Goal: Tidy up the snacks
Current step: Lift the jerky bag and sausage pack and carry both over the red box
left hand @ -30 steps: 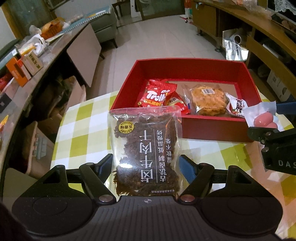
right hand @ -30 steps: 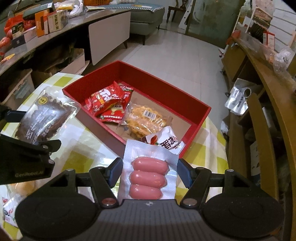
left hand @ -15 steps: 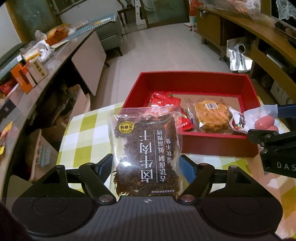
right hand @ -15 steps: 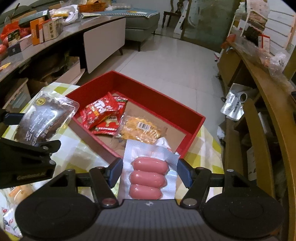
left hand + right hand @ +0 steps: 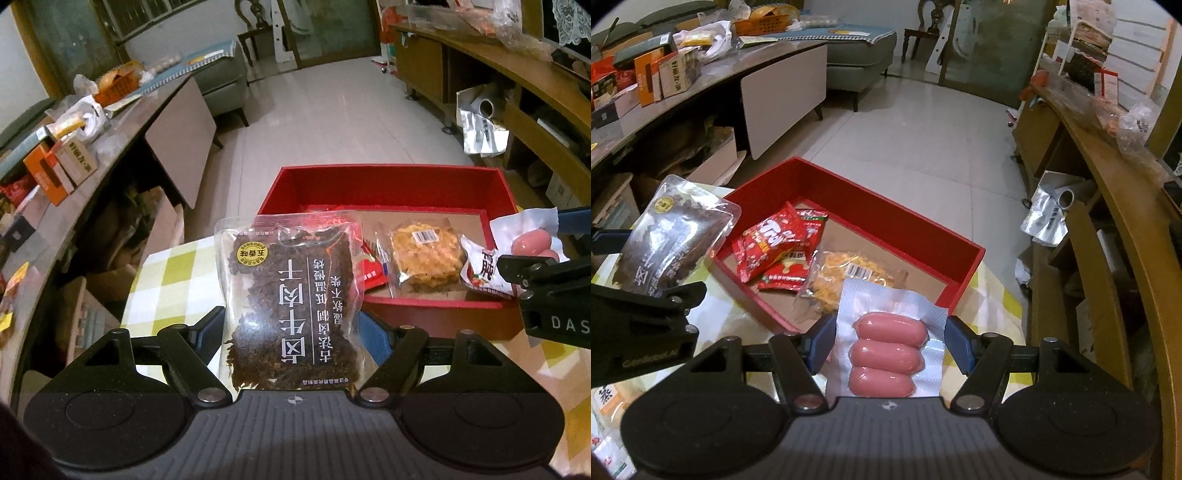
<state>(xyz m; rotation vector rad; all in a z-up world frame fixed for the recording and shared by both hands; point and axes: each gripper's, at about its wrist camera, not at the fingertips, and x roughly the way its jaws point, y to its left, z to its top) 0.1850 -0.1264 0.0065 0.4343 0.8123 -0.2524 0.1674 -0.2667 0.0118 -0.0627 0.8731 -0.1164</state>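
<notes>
My left gripper (image 5: pixel 291 325) is shut on a clear bag of dark beef jerky (image 5: pixel 291 299) and holds it above the checked tablecloth, in front of the red box (image 5: pixel 388 177). My right gripper (image 5: pixel 890 339) is shut on a vacuum pack of three pink sausages (image 5: pixel 886 350), held over the box's near right corner (image 5: pixel 964 273). The jerky bag also shows in the right wrist view (image 5: pixel 672 236). Inside the box lie red snack packets (image 5: pixel 775 247), a yellow cracker pack (image 5: pixel 424 258) and a white and red packet (image 5: pixel 484 269).
The yellow and white checked table (image 5: pixel 162 273) carries the box. A long cluttered counter with cartons (image 5: pixel 59 173) runs on the left. A wooden shelf unit (image 5: pixel 1108 206) stands on the right. Small packets (image 5: pixel 605 443) lie at the table's near left.
Both grippers have risen and tilted up with their packs still held. The box now sits lower in both views and more of the room shows.
</notes>
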